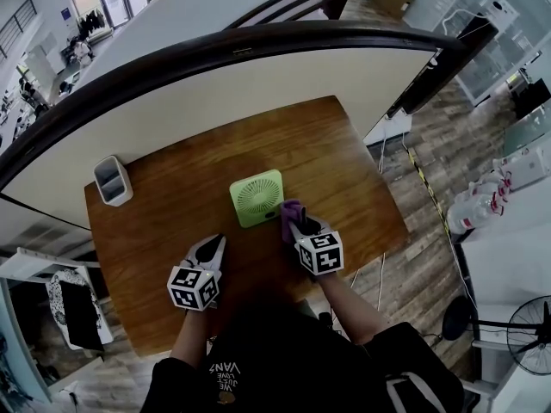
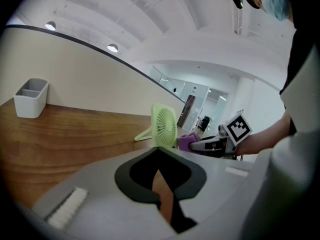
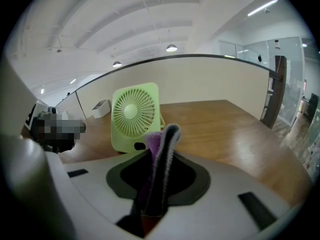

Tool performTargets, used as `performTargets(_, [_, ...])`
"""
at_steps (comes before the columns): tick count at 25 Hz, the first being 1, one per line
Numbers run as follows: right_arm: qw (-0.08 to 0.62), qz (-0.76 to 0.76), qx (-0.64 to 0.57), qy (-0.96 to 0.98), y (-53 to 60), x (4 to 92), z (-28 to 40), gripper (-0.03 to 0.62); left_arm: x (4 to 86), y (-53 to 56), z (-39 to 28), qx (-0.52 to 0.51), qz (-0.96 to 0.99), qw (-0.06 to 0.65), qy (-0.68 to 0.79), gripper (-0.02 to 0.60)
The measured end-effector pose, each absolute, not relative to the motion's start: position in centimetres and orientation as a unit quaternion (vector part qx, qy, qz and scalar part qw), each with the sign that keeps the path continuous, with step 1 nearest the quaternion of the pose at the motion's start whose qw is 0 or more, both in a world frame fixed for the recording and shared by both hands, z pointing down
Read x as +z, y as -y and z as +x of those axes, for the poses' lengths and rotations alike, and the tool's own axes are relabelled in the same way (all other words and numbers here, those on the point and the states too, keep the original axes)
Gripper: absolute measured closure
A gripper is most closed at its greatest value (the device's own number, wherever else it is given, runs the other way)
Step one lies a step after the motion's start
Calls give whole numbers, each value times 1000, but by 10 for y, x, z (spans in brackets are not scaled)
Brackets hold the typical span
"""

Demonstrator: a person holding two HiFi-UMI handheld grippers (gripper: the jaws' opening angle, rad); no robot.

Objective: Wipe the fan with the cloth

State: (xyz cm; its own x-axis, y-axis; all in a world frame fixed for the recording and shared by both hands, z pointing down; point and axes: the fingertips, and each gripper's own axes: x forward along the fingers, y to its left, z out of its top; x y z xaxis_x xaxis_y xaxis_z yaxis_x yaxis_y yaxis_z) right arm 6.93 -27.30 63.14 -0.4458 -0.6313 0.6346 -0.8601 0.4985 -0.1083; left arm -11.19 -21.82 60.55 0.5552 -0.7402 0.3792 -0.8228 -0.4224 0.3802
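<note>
A small light-green square fan (image 1: 256,197) stands upright on the wooden table (image 1: 172,188), its round grille (image 3: 133,113) facing my right gripper. My right gripper (image 1: 299,224) is shut on a purple cloth (image 3: 159,159), which bunches up between its jaws and sits just in front of the fan's lower right corner; I cannot tell whether it touches. From the left gripper view the fan (image 2: 164,126) shows edge-on with the cloth (image 2: 186,142) beside it. My left gripper (image 1: 213,246) rests shut and empty at the near left, apart from the fan.
A white two-slot holder (image 1: 113,180) stands at the table's far left corner. A curved cream partition (image 1: 258,84) borders the table's far edge. The table's right edge drops to a wood floor with a pedestal fan (image 1: 527,323).
</note>
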Motion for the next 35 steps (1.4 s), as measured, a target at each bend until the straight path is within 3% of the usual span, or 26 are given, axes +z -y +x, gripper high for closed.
performTargets(8, [246,450,212,832,267,618,66,500,599,212,-112,74,838,261,474,569])
performTargets(17, [158,441,201,860,243,554,56,500,577,198,-99,62,837,246,484,570])
performTargets(35, [86,428,204,876,164,487,101,500,517,129,-55,43,840,218,494,571])
